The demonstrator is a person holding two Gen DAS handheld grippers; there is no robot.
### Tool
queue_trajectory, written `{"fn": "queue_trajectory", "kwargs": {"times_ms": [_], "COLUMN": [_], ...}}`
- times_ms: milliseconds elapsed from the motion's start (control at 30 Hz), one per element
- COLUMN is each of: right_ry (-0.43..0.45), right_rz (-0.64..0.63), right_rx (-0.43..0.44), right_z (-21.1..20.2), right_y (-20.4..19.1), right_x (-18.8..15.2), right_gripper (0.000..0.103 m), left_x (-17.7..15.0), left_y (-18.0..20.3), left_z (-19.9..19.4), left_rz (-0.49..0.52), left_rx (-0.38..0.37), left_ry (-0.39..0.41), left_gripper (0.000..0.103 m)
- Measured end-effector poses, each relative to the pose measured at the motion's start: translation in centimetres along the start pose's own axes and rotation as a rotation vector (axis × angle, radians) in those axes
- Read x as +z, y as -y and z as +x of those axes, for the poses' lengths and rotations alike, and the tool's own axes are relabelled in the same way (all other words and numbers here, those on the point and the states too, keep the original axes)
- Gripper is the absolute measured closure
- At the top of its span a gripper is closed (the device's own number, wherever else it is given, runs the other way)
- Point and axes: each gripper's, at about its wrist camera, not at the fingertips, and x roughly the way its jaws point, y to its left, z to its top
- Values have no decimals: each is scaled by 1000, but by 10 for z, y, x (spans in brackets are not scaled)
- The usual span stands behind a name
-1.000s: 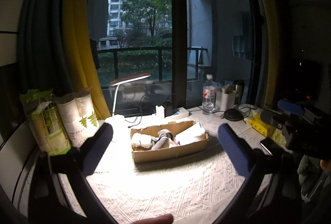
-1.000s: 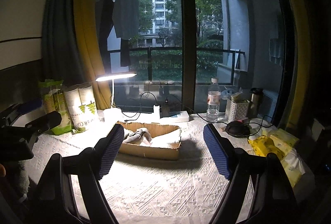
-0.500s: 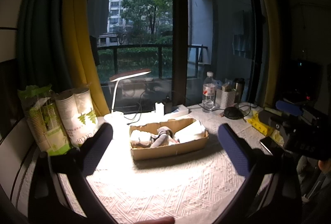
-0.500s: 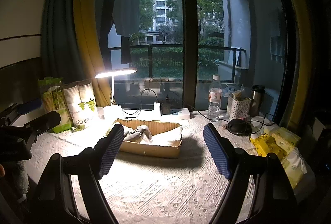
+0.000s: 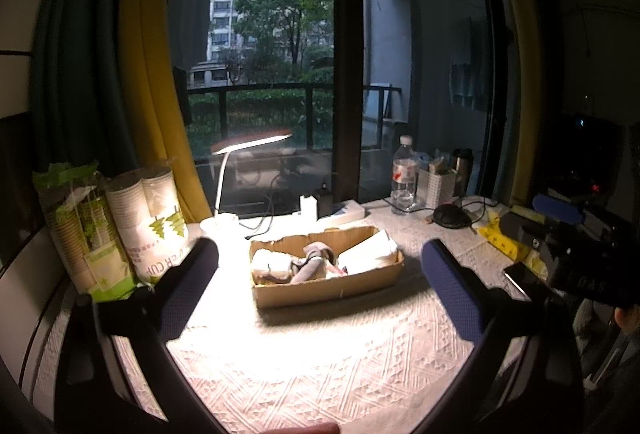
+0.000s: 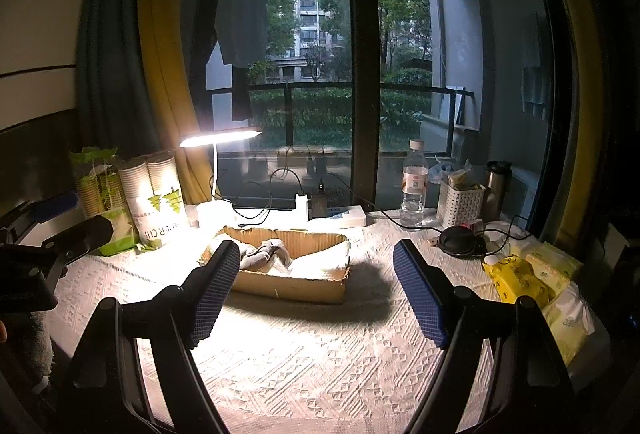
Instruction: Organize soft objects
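Soft cloths (image 5: pixel 310 261) lie in the cardboard box (image 5: pixel 328 290) at frame centre. Left gripper (image 5: pixel 320 266) and right gripper (image 6: pixel 316 270) both hang spread wide and empty, short of it. A low reach could snag the torn rim and shove the box. Cup sleeve (image 6: pixel 160 209), left, reads "ER CUP".

Ahead of the fingers sits 1 cardboard box (image 5: pixel 326 286) (image 6: pixel 289 284) holding 1 grey sock (image 5: pixel 310 265) (image 6: pixel 262 254) and 2 white folded cloths (image 5: pixel 370 256) (image 6: pixel 320 262). Beyond the left finger stand 1 lit desk lamp (image 5: pixel 248 145) (image 6: pixel 218 139) and 2 packs of paper cups (image 5: pixel 150 218) (image 6: pixel 154 201). Beyond the right finger stand 1 water bottle (image 5: pixel 404 173) (image 6: pixel 415 185), 1 white basket (image 5: pixel 438 187) (image 6: pixel 460 203), 1 flask (image 5: pixel 462 165) (image 6: pixel 496 187) and 1 yellow packet (image 5: pixel 500 238) (image 6: pixel 518 278). 1 power strip (image 5: pixel 340 209) (image 6: pixel 342 216) lies behind the box.
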Motion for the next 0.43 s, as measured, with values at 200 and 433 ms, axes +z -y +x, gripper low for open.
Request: {"fn": "queue_trajectory", "kwargs": {"times_ms": [200,433], "right_ry": [-1,-14], "right_rz": [0,-4], "right_rx": [-1,1], "right_z": [0,6], "right_y": [0,-1], "right_x": [0,-2], "right_gripper": [21,21], "left_x": [-1,2], "left_y": [1,5], "left_z": [1,1], "left_rz": [1,25], "left_rx": [-3,-9], "left_ry": [-2,21], "left_gripper": [1,1]}}
